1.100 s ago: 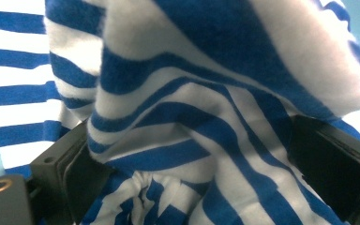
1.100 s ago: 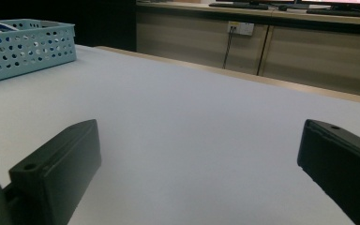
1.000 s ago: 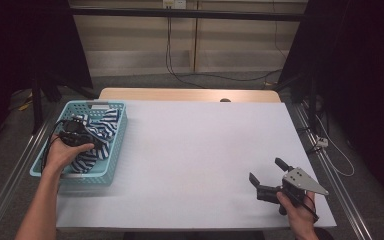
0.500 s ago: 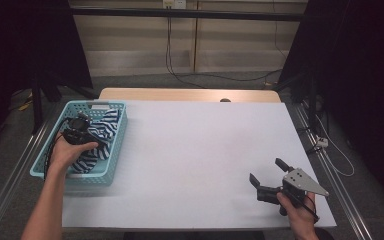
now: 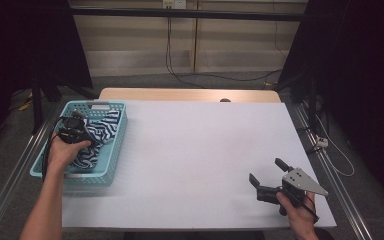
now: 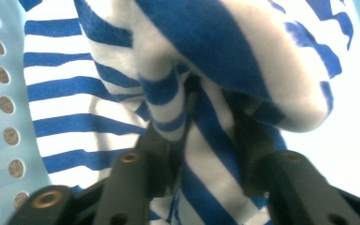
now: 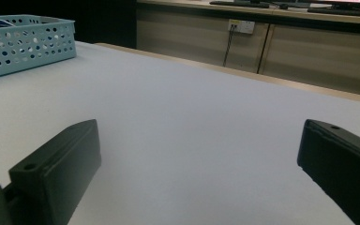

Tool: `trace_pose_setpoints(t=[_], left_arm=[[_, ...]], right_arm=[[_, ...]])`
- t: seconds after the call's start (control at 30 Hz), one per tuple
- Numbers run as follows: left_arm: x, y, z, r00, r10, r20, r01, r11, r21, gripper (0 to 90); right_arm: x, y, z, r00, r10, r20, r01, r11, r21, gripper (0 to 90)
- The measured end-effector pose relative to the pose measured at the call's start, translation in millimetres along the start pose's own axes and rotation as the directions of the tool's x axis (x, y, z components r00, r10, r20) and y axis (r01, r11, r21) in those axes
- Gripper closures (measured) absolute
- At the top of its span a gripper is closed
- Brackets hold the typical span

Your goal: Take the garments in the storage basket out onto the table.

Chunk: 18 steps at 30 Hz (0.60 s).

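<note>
Left gripper (image 5: pixel 72 132): at the left of the high view, down inside the basket; its jaws have just been closing and now pinch a fold of the cloth between them, as the left gripper view shows.
Cloth (image 6: pixel 243 56): blue-and-white striped, bunched up in the basket; one fold rises between the two black jaws and bulges over them toward the upper right of the left gripper view.
Basket (image 5: pixel 111 159): light blue, perforated walls, at the left edge of the desk; also in the upper left corner of the right gripper view.
Right gripper (image 5: pixel 267 176): lower right of the high view, held low over the desk, well apart from the basket; jaws spread wide with nothing between them.
Desk (image 5: pixel 205 150): white top, bare between basket and right gripper.
</note>
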<state>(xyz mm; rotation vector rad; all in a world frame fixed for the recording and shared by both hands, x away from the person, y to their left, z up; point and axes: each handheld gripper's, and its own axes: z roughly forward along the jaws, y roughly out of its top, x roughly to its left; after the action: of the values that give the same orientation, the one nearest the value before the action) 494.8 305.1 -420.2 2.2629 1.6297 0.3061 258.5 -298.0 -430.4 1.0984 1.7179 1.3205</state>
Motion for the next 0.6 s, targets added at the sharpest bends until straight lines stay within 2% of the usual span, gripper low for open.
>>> trace_pose_setpoints(t=[0.03,0.07,0.1,0.13,0.2,0.23,0.27,0.3,0.37,0.43,0.47,0.5,0.53,0.57,0.6], left_arm=[[1.9,0.0,-0.3,0.9997,-0.016,0.019,0.016,0.9999,-0.002,68.8],[1.2,-0.4,0.9,0.9995,-0.029,0.009,0.029,0.9995,-0.014,69.6],[1.7,0.2,1.1,0.9986,-0.044,0.029,0.044,0.9989,-0.014,70.2],[2.1,0.7,0.0,0.9989,-0.046,0.013,0.046,0.9989,-0.01,70.7],[3.8,1.2,-0.3,0.998,-0.053,0.032,0.054,0.9984,-0.015,71.9],[5.2,1.5,-3.1,0.998,-0.05,0.039,0.051,0.9987,-0.008,72.3],[7.0,1.5,-5.1,0.999,-0.025,0.037,0.024,0.9996,0.011,72.7],[4.6,0.4,-3.5,0.9983,-0.052,0.027,0.053,0.9983,-0.023,72.9],[5.1,0.4,-4.9,0.9976,-0.058,0.039,0.058,0.9981,-0.019,73.4],[3.4,-0.6,-5.6,0.9971,-0.073,0.021,0.073,0.9964,-0.043,73.8],[5.6,-0.8,-9.0,0.9986,-0.044,0.031,0.044,0.9989,-0.015,74.0],[6.4,-2.1,-12.1,0.9989,-0.046,0.013,0.046,0.998,-0.042,74.2],[6.4,-2.1,-12.1,0.9989,-0.046,0.013,0.046,0.998,-0.042,74.2],[6.8,-3.4,-17.1,0.9985,-0.053,0.014,0.054,0.9961,-0.069,74.6],[7.5,-4.4,-19.5,0.9988,-0.046,0.016,0.047,0.9962,-0.074,74.7]], right_arm=[[0.0,0.0,0.0,1.0,-0.001,-0.001,0.001,1.0,-0.001,0.0],[-0.1,0.0,0.1,1.0,-0.001,-0.003,0.001,1.0,-0.002,0.0],[0.2,0.1,-0.4,1.0,0.0,-0.002,0.0,1.0,0.001,0.0],[0.5,0.1,-0.7,1.0,0.002,-0.004,-0.002,1.0,0.001,0.0],[0.8,0.1,-0.1,1.0,0.001,-0.006,-0.001,1.0,0.0,0.0],[1.0,0.2,-0.1,1.0,0.001,-0.006,-0.001,1.0,0.001,0.0],[0.7,0.2,0.1,1.0,0.002,-0.008,-0.002,1.0,-0.002,0.0],[0.7,0.2,0.1,1.0,0.005,-0.007,-0.005,1.0,-0.002,0.0],[0.2,0.2,0.1,1.0,0.005,-0.003,-0.005,1.0,0.0,0.0],[0.3,0.1,0.6,1.0,0.003,-0.004,-0.003,1.0,0.001,0.0],[0.4,0.1,0.5,1.0,0.002,-0.005,-0.002,1.0,0.0,0.0],[0.5,0.2,0.4,1.0,0.002,-0.005,-0.002,1.0,0.0,0.0],[0.8,0.2,0.0,1.0,0.004,-0.003,-0.004,1.0,0.001,0.0],[0.6,0.2,0.0,1.0,0.004,-0.005,-0.004,1.0,-0.001,0.0],[0.5,0.1,0.0,1.0,0.005,-0.004,-0.005,1.0,-0.001,0.0]])
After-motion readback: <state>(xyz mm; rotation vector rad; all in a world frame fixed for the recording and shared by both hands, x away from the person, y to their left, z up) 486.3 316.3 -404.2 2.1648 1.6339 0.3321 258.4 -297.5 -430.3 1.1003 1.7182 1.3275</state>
